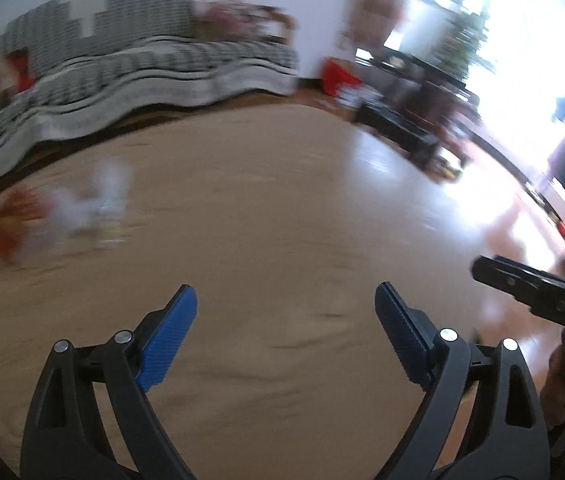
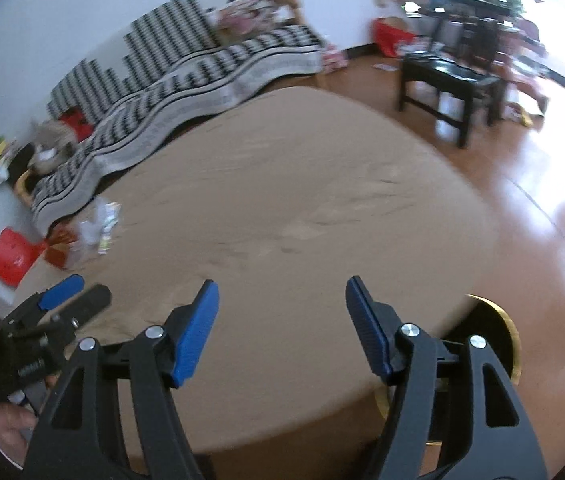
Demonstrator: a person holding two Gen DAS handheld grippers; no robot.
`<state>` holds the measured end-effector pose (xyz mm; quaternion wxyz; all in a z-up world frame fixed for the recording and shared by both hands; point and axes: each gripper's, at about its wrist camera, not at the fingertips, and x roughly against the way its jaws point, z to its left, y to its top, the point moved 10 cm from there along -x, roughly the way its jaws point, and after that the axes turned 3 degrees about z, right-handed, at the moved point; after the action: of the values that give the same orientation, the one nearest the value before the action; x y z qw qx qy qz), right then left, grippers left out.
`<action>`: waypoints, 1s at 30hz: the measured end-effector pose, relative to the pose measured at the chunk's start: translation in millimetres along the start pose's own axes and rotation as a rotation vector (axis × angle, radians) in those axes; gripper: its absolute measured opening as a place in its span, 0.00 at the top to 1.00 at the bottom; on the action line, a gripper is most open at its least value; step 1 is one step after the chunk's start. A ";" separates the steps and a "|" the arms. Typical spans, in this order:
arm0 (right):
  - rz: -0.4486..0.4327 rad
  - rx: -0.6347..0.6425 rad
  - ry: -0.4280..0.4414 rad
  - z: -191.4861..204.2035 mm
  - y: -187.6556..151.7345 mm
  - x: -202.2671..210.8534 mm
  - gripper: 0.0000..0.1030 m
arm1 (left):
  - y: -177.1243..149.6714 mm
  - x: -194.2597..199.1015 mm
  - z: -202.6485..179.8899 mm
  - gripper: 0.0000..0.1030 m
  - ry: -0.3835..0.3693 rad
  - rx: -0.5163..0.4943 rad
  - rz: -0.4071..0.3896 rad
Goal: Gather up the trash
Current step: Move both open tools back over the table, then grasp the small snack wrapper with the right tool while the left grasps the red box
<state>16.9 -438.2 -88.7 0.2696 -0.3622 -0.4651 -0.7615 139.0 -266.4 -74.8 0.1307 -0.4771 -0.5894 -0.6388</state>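
A small pile of trash lies on the far left of the tan cloth-covered table (image 1: pixel 282 200): a red wrapper (image 1: pixel 8 220), crumpled clear plastic (image 1: pixel 66 208) and a small printed packet (image 1: pixel 112 216). The pile is blurred. It also shows in the right wrist view (image 2: pixel 86 232). My left gripper (image 1: pixel 286 300) is open and empty, well right of the pile and nearer the front edge. My right gripper (image 2: pixel 282 292) is open and empty over the table's near side. The left gripper also shows in the right wrist view (image 2: pixel 74 292).
A black-and-white striped sofa (image 1: pixel 142 60) runs behind the table. A dark low table (image 2: pixel 454 80) stands on the wooden floor to the right. A red bin (image 2: pixel 12 258) sits left of the table. A black round object with a gold rim (image 2: pixel 498 336) lies by my right gripper.
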 end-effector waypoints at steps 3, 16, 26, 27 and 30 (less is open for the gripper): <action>0.019 0.066 0.043 64.1 8.7 -30.1 0.38 | 2.7 18.8 77.0 0.15 0.114 0.049 -0.031; 0.129 0.313 0.087 253.7 6.4 -166.2 0.43 | 13.0 8.2 283.6 0.15 0.277 0.238 -0.011; 0.152 0.391 0.056 294.2 19.9 -217.6 0.52 | 42.1 -32.3 299.8 0.15 0.306 0.164 -0.018; 0.144 0.400 0.046 296.3 23.3 -220.2 0.55 | 43.6 -35.7 298.7 0.15 0.306 0.151 -0.017; 0.123 0.440 0.015 302.0 30.1 -227.4 0.67 | 41.5 -46.9 297.5 0.19 0.308 0.128 0.001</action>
<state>264.9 -161.3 -163.5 0.3914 -0.3166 -0.5951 -0.6265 328.7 -35.0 -129.2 0.2498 -0.3646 -0.6017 -0.6654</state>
